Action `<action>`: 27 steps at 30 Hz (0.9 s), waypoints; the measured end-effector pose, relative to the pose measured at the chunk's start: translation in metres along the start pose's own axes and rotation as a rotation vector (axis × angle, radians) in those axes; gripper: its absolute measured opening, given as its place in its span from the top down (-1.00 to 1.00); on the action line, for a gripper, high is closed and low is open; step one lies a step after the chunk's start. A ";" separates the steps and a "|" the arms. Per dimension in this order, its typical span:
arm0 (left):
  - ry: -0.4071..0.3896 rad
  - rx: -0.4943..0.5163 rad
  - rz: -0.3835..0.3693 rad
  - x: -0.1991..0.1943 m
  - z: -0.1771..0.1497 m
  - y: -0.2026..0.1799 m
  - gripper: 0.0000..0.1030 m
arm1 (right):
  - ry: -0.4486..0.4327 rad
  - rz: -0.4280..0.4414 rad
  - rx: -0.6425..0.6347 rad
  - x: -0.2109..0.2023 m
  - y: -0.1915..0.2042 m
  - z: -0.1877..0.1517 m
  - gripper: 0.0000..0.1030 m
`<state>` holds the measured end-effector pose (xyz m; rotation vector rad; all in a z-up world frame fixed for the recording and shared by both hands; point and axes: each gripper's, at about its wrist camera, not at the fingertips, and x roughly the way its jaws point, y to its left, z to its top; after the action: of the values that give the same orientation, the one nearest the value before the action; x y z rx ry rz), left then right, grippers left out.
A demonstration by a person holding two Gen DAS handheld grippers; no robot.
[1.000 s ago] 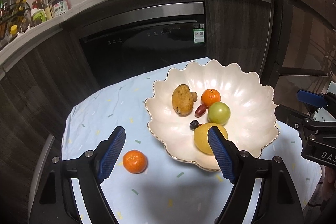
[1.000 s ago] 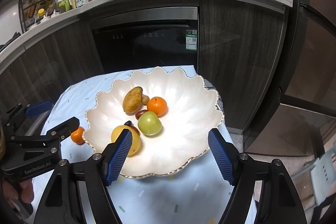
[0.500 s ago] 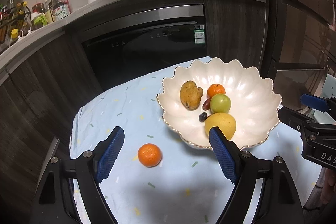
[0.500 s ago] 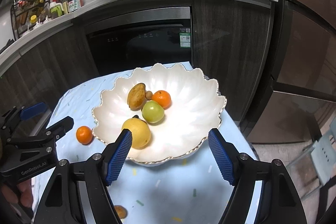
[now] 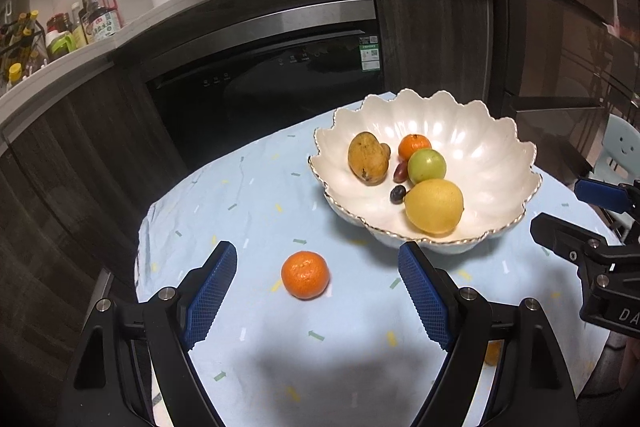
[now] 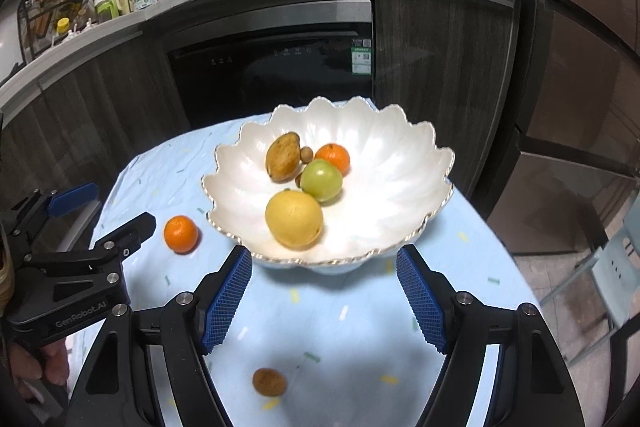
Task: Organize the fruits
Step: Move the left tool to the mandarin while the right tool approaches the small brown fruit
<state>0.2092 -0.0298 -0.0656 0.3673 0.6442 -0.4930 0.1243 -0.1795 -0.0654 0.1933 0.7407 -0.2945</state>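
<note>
A table [image 5: 360, 347] under a pale blue cloth is set before dark kitchen cabinets. The left gripper [image 5: 316, 291] is spread wide, empty, a tangerine [image 5: 305, 274] between its fingers. Beyond the wide, empty right gripper [image 6: 324, 293] sits the bowl [image 6: 400, 179], its mango [image 6: 282, 162] lying lengthwise away, tip farthest.

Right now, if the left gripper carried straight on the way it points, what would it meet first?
Most likely the loose tangerine on the tablecloth: it sits just ahead of the open left gripper, roughly centred between its fingers. Nothing lies in between. Depth is uncertain, so it could touch cloth first.
</note>
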 end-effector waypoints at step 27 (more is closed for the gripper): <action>0.039 0.153 -0.186 0.062 -0.027 0.011 -0.48 | 0.247 -0.114 0.060 0.028 0.046 -0.052 -0.44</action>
<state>0.2450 -0.0281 -0.1241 0.4653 0.6840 -0.7167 0.1257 -0.1275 -0.1189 0.2477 0.9901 -0.4068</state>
